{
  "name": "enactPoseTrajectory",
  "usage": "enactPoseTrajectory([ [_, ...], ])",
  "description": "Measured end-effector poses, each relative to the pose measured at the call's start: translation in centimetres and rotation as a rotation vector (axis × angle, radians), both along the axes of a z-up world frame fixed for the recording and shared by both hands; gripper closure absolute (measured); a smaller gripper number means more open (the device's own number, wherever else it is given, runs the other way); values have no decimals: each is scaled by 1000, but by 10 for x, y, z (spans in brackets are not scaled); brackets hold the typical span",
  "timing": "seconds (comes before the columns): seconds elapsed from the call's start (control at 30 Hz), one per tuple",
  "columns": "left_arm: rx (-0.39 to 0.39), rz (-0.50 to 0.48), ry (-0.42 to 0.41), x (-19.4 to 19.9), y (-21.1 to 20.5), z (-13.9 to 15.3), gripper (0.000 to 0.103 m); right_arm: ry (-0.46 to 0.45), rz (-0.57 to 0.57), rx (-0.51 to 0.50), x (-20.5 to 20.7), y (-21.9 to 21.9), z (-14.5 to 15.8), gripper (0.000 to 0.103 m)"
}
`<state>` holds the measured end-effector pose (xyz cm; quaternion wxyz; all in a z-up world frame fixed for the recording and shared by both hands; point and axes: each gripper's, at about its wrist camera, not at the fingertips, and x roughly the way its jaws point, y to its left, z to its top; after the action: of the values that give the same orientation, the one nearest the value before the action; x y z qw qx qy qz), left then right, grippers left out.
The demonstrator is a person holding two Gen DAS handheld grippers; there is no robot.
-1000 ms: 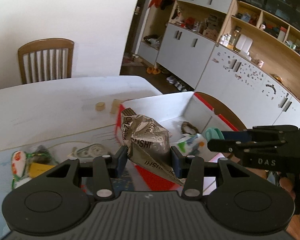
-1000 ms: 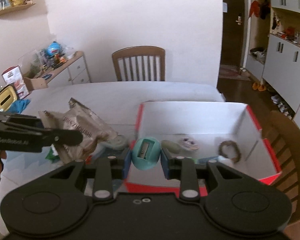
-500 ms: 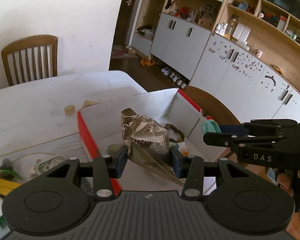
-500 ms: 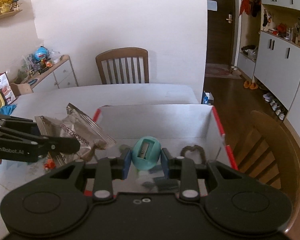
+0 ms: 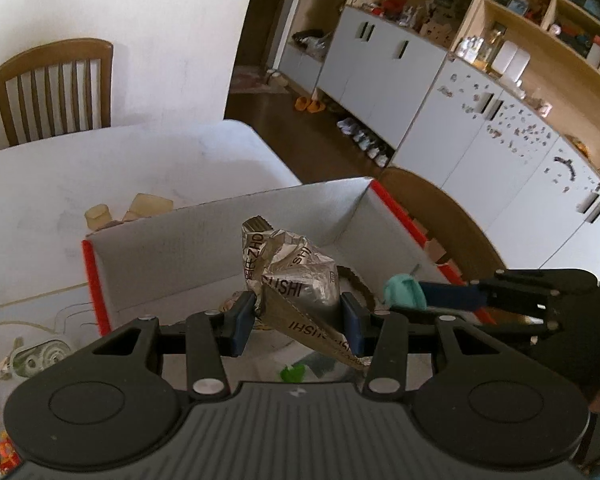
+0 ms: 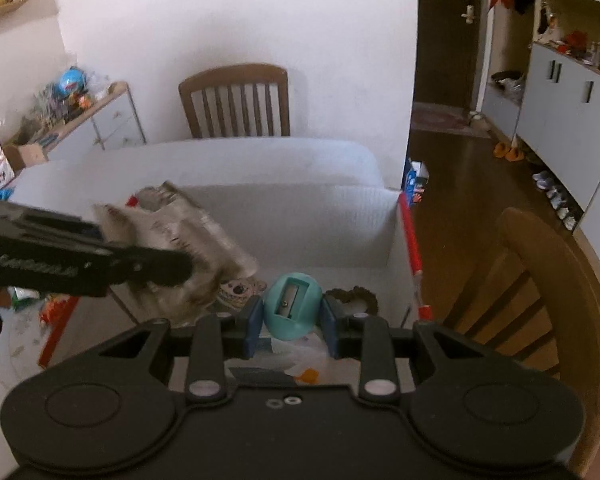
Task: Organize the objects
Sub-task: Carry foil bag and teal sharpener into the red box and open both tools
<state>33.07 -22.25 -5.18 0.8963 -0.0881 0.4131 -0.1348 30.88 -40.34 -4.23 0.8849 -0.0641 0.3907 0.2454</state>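
Your crumpled silver foil snack wrapper (image 6: 188, 248) is showing only as a blur in the right wrist view. The gripper bodies are covering the near floor of the white, red-edged cardboard box (image 5: 172, 256), hiding whatever is lying there.

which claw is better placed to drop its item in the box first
Right, marginally. The right claw grips the teal sharpener well inside the white box. The left claw holds a crumpled foil wrapper hanging near the box's near-left wall.

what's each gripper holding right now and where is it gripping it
Left gripper: crumpled foil snack wrapper, pinched across its lower middle. Right gripper: teal pencil sharpener, clamped by its two sides.
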Motion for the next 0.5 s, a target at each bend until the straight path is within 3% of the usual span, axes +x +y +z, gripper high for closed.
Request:
enactPoseTrajectory([
  [0.23,20,51,72,25,-8,-16,58,40,25,-41,16,11,-19,73],
  [0.5,50,39,121,42,-22,-29,58,109,50,-100,26,17,-41,73],
])
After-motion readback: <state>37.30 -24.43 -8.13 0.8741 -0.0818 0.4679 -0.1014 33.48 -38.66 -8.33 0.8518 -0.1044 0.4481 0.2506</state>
